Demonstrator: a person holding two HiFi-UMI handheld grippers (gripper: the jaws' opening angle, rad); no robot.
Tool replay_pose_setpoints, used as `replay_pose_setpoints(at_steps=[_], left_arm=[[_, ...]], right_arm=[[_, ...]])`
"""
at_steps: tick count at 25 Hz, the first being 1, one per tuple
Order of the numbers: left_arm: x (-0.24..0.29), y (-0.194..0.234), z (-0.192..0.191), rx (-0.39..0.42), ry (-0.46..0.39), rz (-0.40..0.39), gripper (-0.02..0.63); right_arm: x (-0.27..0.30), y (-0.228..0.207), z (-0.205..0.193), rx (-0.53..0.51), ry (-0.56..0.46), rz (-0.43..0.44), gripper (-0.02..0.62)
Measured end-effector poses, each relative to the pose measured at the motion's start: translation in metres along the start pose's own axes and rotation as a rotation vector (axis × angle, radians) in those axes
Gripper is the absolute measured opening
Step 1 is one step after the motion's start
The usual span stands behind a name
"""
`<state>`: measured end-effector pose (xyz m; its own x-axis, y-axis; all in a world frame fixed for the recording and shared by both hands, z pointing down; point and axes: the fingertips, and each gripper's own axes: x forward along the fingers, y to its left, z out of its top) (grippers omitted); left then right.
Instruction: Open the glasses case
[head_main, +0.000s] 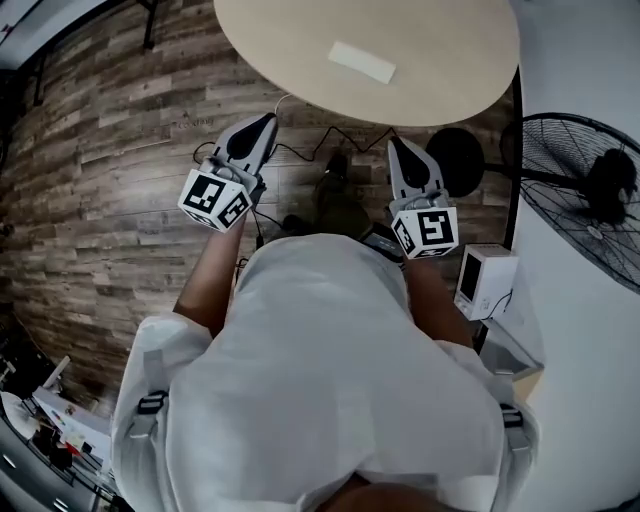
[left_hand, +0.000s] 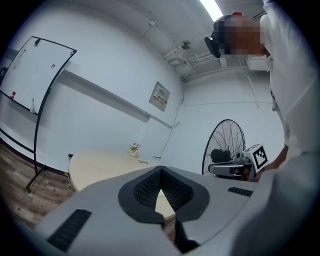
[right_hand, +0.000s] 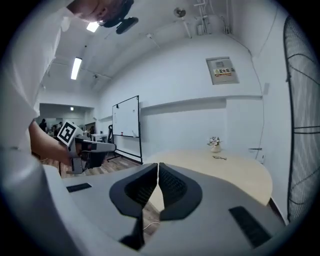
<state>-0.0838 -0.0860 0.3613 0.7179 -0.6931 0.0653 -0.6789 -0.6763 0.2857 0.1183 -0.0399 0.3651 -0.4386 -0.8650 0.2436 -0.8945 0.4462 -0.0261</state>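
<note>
Head view shows the white glasses case (head_main: 362, 62) lying flat near the middle of the round table (head_main: 450, 60). My left gripper (head_main: 265, 122) and right gripper (head_main: 397, 145) hover off the table's near edge, all 4 jaws pressed together on nothing.

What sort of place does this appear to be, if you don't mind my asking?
Most likely an office meeting room: a large round table, a whiteboard on a stand against the wall, and a big standing fan, all on wood-look flooring.
</note>
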Motion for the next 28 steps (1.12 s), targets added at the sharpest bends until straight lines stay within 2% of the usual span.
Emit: replay_pose_setpoints(at_steps=[4,8,11,17,19,22,25,28], left_arm=[[0.052,0.027,0.011,-0.015,0.013,0.019,0.008],[0.097,0.048,0.025,-0.019,0.019,0.036,0.008],[0.120,0.063,0.023,-0.021,0.036,0.048,0.008],[0.157,0.105,0.005,-0.008,0.104,0.081,0.008],[0.171,0.121,-0.005,0.005,0.123,0.068,0.008],[0.193,0.143,-0.030,0.006,0.162,0.002,0.008],[0.219,0.163,-0.054,0.028,0.181,-0.065,0.008],[0.244,0.171,-0.070,0.102,0.187,-0.130,0.008]], right_arm=[[0.050,-0.030,0.011,-0.039,-0.004,0.081,0.028],[0.090,-0.048,0.024,-0.076,-0.038,0.212,0.028],[0.110,-0.063,0.022,-0.091,-0.005,0.244,0.028],[0.150,-0.095,0.000,-0.098,0.074,0.207,0.029],[0.164,-0.102,-0.018,-0.103,0.123,0.177,0.031],[0.186,-0.102,-0.049,-0.115,0.177,0.133,0.074],[0.214,-0.108,-0.073,-0.234,0.169,0.121,0.104],[0.227,-0.122,-0.104,-0.336,0.222,0.064,0.112]])
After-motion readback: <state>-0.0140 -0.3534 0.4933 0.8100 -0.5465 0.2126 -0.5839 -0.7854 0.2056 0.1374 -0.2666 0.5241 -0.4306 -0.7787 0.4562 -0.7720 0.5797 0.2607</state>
